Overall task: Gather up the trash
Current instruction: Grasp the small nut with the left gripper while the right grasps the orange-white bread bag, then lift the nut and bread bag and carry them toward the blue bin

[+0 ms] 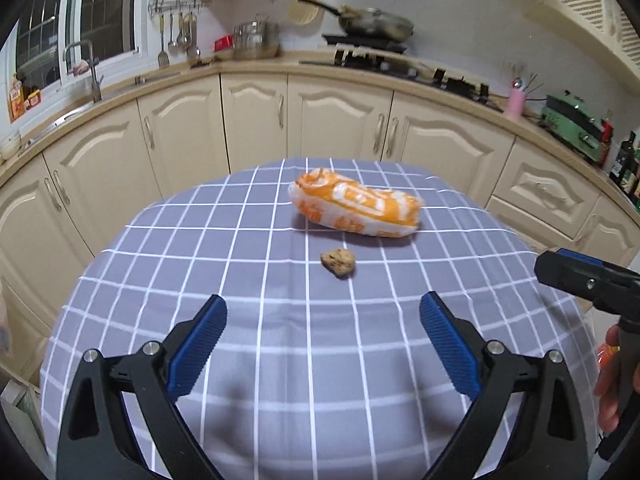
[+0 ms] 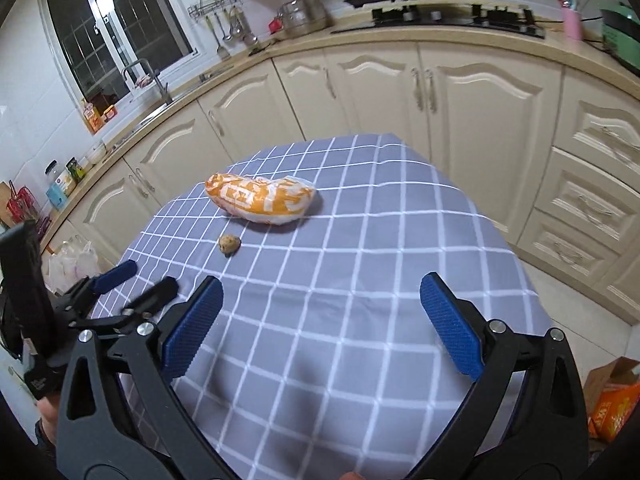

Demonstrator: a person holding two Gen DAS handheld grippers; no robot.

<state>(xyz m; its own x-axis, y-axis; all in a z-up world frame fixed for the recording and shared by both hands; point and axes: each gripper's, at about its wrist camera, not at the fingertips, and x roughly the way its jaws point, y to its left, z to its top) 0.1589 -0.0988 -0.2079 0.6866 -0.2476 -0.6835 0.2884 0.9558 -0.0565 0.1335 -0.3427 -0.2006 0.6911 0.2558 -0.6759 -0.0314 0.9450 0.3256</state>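
Observation:
An orange and white snack bag (image 1: 356,207) (image 2: 261,199) lies on the far half of a table covered with a grey-blue checked cloth (image 1: 280,340) (image 2: 360,280). A small brown crumpled scrap (image 1: 338,262) (image 2: 229,244) sits just in front of the bag. My left gripper (image 1: 323,312) hovers open over the near part of the cloth, short of the scrap, holding nothing. My right gripper (image 2: 321,298) is open too, empty, to the right of both items. The left gripper (image 2: 138,276) also shows at the left edge of the right wrist view.
Cream kitchen cabinets (image 1: 256,120) curve around behind the table, with a sink tap (image 1: 90,68), a pan on a stove (image 1: 376,24) and utensils above. An orange cardboard box (image 2: 612,404) stands on the floor at the right. White plastic bags (image 2: 76,260) lie left of the table.

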